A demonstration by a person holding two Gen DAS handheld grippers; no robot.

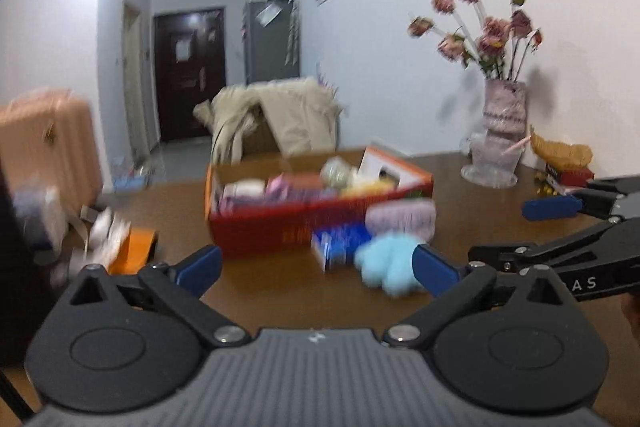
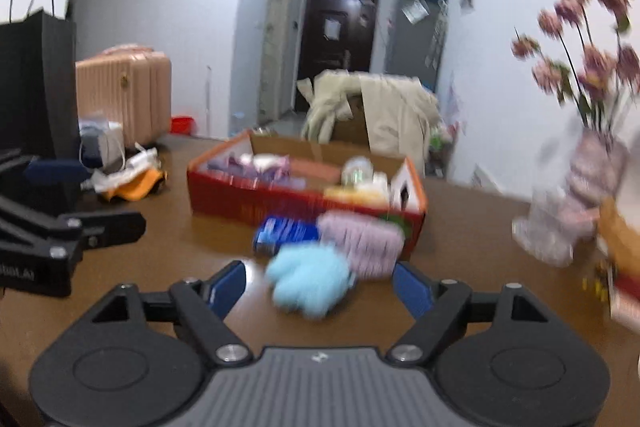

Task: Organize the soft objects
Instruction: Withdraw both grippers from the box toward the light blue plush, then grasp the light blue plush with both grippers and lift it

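Observation:
A light blue fluffy toy (image 1: 384,265) (image 2: 308,281) lies on the brown table in front of a red cardboard box (image 1: 260,231) (image 2: 240,199) that holds several soft things. A lilac fuzzy item (image 1: 402,221) (image 2: 362,241) and a blue packet (image 1: 338,245) (image 2: 286,231) lie against the box's front wall. My left gripper (image 1: 318,269) (image 2: 92,195) is open and empty, with the toy by its right pad. My right gripper (image 2: 320,289) (image 1: 516,231) is open too. The toy sits between its pads, untouched.
A vase of pink flowers (image 1: 502,131) (image 2: 580,187) stands at the right by the wall, with a golden dish (image 1: 560,151) beside it. A black paper bag (image 2: 36,83), white clutter and an orange item (image 2: 136,187) crowd the left. Behind the table are a coat-draped chair (image 1: 280,119) and a pink suitcase (image 2: 124,91).

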